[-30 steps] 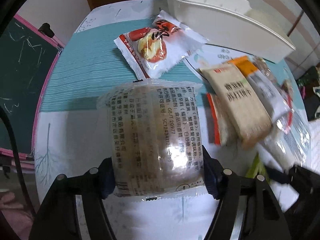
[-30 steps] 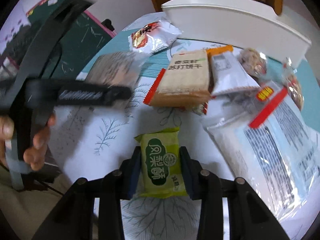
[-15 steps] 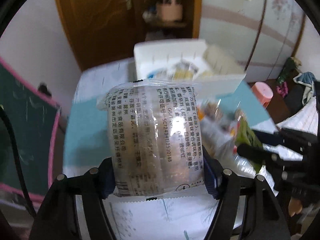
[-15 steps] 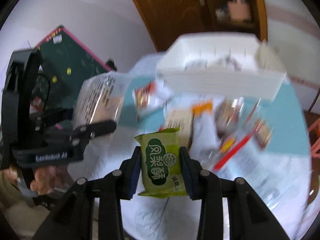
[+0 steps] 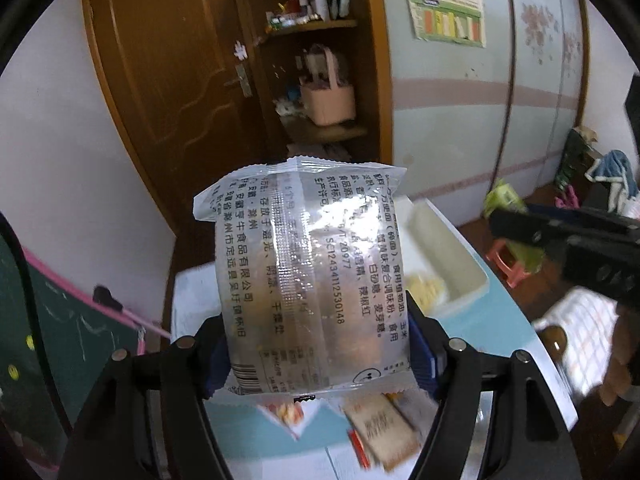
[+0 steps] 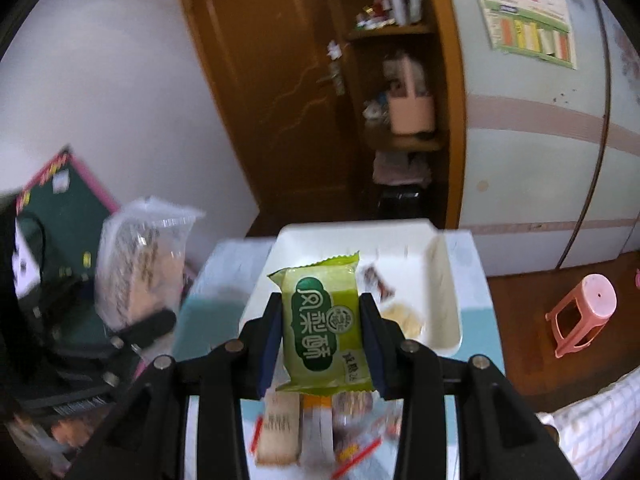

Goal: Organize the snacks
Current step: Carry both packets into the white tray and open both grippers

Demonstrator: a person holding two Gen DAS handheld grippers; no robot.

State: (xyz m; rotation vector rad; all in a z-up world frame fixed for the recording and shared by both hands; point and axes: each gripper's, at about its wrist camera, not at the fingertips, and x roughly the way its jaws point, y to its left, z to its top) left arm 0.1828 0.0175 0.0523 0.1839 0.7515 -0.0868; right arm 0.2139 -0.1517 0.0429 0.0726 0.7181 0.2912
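Left gripper (image 5: 316, 344) has its fingers clamped on a clear snack pack (image 5: 310, 276) with black print, brownish stuff inside, held up over the counter (image 5: 496, 320). Right gripper (image 6: 320, 336) pinches a little green cake packet (image 6: 322, 326) above the white bin (image 6: 448, 280), which holds a dark-wrapped candy (image 6: 376, 280) and something pale yellow (image 6: 402, 316).

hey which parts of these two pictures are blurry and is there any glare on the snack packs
Left wrist view: glare streaks the clear snack pack in the left gripper, washing out some print; the packs on the table below and the right gripper are smeared. Right wrist view: the green pastry pack is fairly sharp with no glare; the white bin and the table packs are blurred. Both views bend the room at the edges.
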